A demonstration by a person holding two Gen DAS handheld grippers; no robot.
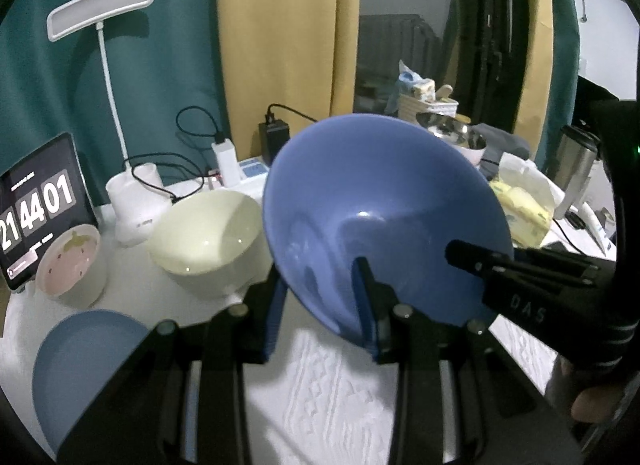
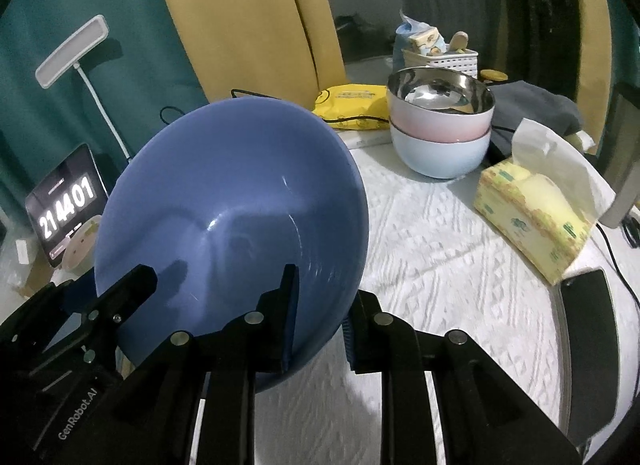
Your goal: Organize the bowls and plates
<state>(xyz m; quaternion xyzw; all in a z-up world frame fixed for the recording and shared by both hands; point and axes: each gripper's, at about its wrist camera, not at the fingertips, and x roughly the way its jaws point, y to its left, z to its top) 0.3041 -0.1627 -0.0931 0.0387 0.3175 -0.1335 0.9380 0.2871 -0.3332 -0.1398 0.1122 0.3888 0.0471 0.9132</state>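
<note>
A large blue bowl [image 1: 384,217] is tilted above the white tablecloth, held at its rim by both grippers. My left gripper [image 1: 320,305] has one finger inside the bowl and one outside. My right gripper [image 2: 320,317] straddles the opposite rim of the same bowl [image 2: 232,209]; it also shows in the left wrist view [image 1: 500,273]. A cream bowl [image 1: 208,237], a small pink strawberry bowl [image 1: 72,261] and a blue plate [image 1: 84,369] sit on the left. A steel bowl [image 2: 440,93] is stacked in a pink bowl [image 2: 440,125] and a light blue bowl [image 2: 440,157].
A tablet clock [image 1: 40,209] and a white desk lamp [image 1: 136,205] stand at the back left with chargers and cables. A tissue box [image 2: 536,217], a yellow wipes pack [image 2: 352,105], a white basket [image 2: 448,57] and a dark phone [image 2: 588,349] lie on the right.
</note>
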